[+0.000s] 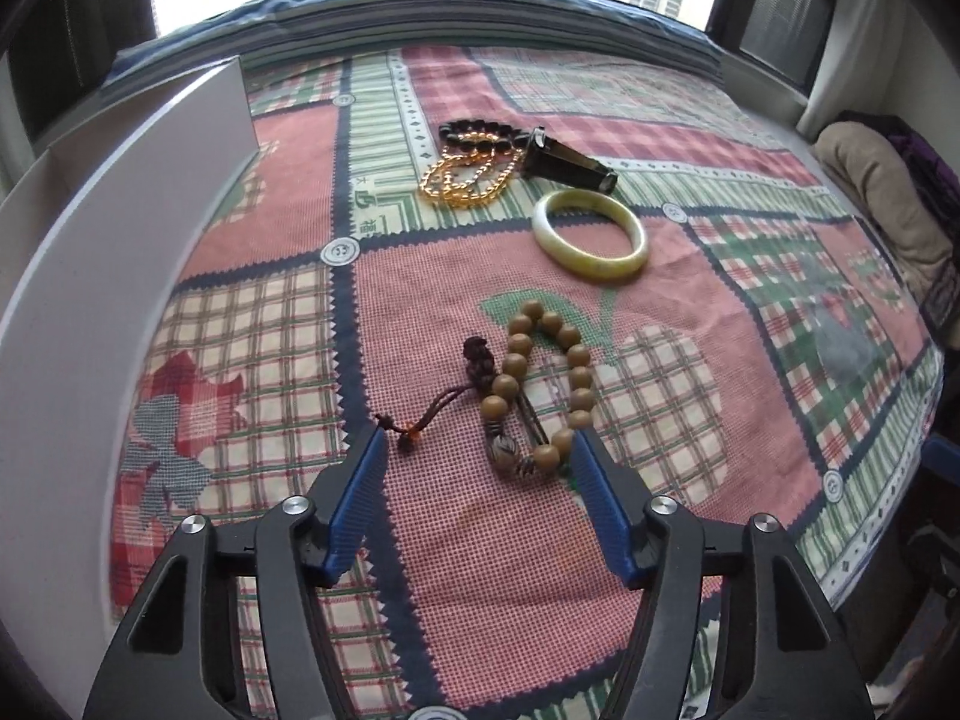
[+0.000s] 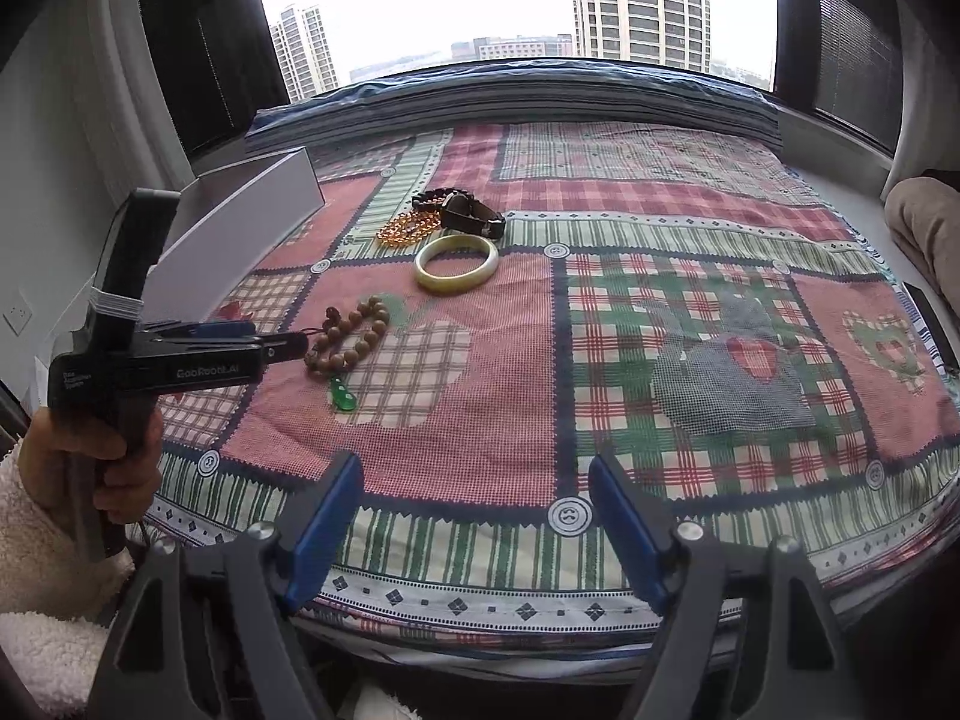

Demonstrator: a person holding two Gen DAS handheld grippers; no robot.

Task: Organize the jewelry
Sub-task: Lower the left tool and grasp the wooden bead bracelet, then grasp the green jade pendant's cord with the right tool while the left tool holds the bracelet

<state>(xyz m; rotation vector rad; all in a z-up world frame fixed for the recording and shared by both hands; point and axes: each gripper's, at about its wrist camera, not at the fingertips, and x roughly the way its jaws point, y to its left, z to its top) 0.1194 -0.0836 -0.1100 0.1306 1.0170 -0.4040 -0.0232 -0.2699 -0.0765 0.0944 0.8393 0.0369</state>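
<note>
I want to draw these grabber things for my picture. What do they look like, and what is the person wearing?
Each gripper is black with two fingers lined in ridged blue pads and round silver bolts. Seen from the right wrist, the left gripper has pale lettering on its side, a white band wrapped around its upright black post, and a pistol-style handle. The hand holding it comes out of a fluffy white sleeve.

High-rise home, by the window

You're over a patchwork quilt [image 2: 660,312] spread beneath a wide window [image 2: 480,0], with apartment towers [image 2: 636,0] outside and a cushion [image 1: 882,198] alongside.
</note>
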